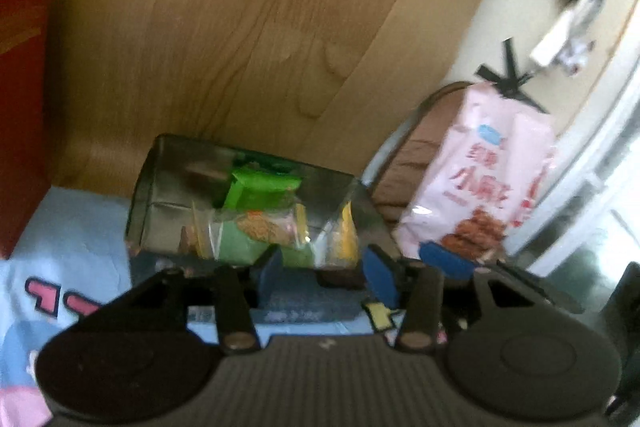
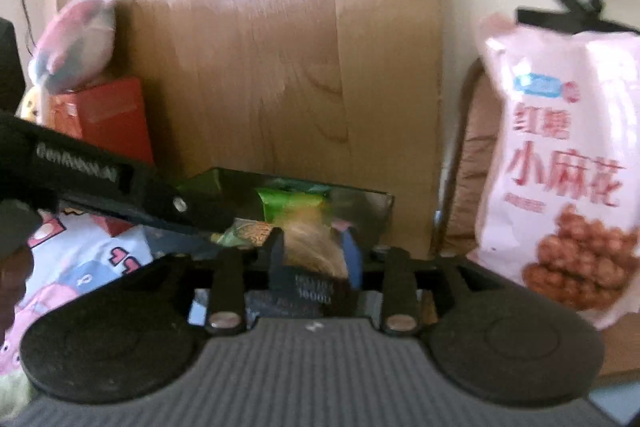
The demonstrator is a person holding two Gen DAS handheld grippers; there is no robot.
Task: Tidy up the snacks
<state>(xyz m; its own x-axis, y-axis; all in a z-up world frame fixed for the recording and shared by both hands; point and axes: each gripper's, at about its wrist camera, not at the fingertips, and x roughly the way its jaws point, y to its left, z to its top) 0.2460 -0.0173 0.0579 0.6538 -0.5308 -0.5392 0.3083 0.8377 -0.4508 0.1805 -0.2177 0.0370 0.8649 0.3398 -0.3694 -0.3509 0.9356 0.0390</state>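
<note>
Reading "小麻花": pink snack bag (image 2: 560,163)

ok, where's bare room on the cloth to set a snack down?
Free: the cartoon cloth left of the clear bin, up to the red box. Crowded: the bin itself, full of packets, and its right side, where the pink snack bag stands.
</note>
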